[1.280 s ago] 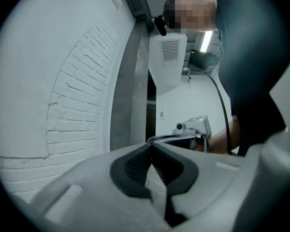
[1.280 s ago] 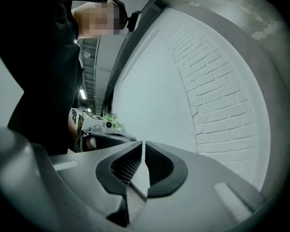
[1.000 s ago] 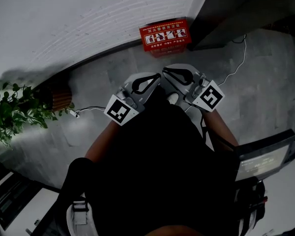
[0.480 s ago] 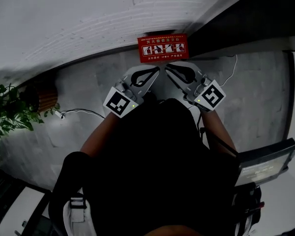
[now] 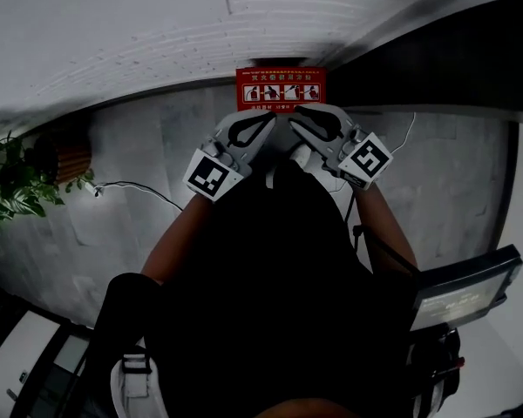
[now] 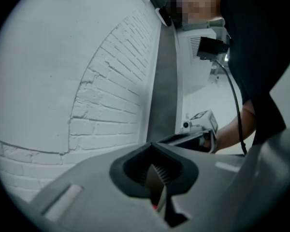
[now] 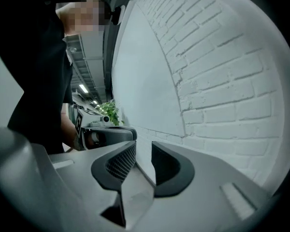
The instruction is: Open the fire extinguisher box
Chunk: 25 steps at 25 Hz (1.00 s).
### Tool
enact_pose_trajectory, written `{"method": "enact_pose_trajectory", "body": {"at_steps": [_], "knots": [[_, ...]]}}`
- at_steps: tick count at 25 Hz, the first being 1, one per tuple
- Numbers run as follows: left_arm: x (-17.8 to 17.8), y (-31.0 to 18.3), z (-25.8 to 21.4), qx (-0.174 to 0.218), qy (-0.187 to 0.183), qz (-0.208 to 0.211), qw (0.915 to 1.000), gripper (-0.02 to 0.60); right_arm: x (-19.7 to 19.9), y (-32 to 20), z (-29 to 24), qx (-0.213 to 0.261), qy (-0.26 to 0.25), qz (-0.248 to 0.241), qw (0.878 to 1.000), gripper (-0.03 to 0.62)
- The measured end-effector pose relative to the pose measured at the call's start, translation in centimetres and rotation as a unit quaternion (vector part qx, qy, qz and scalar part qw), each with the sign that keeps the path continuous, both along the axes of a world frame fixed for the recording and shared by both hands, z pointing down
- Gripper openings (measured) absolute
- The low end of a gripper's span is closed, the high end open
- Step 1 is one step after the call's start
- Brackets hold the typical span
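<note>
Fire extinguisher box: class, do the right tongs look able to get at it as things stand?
Probably yes. The right tongs hover just short of the fire extinguisher box by the wall, and nothing shows in the way. The tongs are opening, with nothing between them.

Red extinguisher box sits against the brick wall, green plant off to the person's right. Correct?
No: head view shows the green plant to the person's left. The red extinguisher box does sit against the brick wall.
</note>
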<state>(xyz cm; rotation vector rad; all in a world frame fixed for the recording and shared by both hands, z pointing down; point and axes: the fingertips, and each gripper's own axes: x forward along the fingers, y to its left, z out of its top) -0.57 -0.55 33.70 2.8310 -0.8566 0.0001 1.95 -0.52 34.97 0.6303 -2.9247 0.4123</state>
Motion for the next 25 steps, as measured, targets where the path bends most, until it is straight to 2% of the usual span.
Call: {"method": "enact_pose_trajectory", "body": {"at_steps": [2,5,8,11,13,17,19,21,23,25], "knots": [[0.6,0.7,1.2,-0.009,-0.011,-0.011,0.9998,0.003,0.9,0.4,2.5,-0.038,-0.004,-0.008,0.999,0.127],[2.5,-0.8,4.8,-0.032,-0.035,-0.030,0.9984,0.003,2.9,-1.0,8.6,-0.100,-0.009,-0.021,0.995,0.133],[4.2,-0.4,9.4,-0.061,-0.040,-0.042,0.9965,0.003,4.0,-0.5,16.6,-0.206,-0.020,-0.021,0.978,0.137],[5.1,0.4,14.7,-0.091,-0.050,-0.048,0.9935,0.003,4.3,0.4,25.1,-0.300,-0.020,-0.007,0.954,0.141],[5.3,0.9,17.5,-0.114,-0.057,-0.052,0.9904,0.004,4.5,1.2,30.4,-0.361,-0.023,0.008,0.932,0.143],[5.0,1.3,22.7,-0.141,-0.062,-0.059,0.9864,0.005,5.4,1.8,39.3,-0.473,-0.072,0.089,0.874,0.155],[4.8,1.5,24.9,-0.154,-0.059,-0.054,0.9848,0.007,5.9,2.2,43.5,-0.508,-0.085,0.123,0.849,0.167],[4.5,2.0,27.0,-0.170,-0.059,-0.048,0.9825,0.017,6.5,2.7,46.7,-0.528,-0.089,0.148,0.831,0.176],[4.1,2.4,28.7,-0.181,-0.061,-0.043,0.9807,0.015,7.4,2.9,48.8,-0.538,-0.102,0.180,0.817,0.176],[3.5,2.5,30.0,-0.187,-0.066,-0.040,0.9793,0.011,7.7,2.3,50.0,-0.538,-0.117,0.202,0.810,0.176]]}}
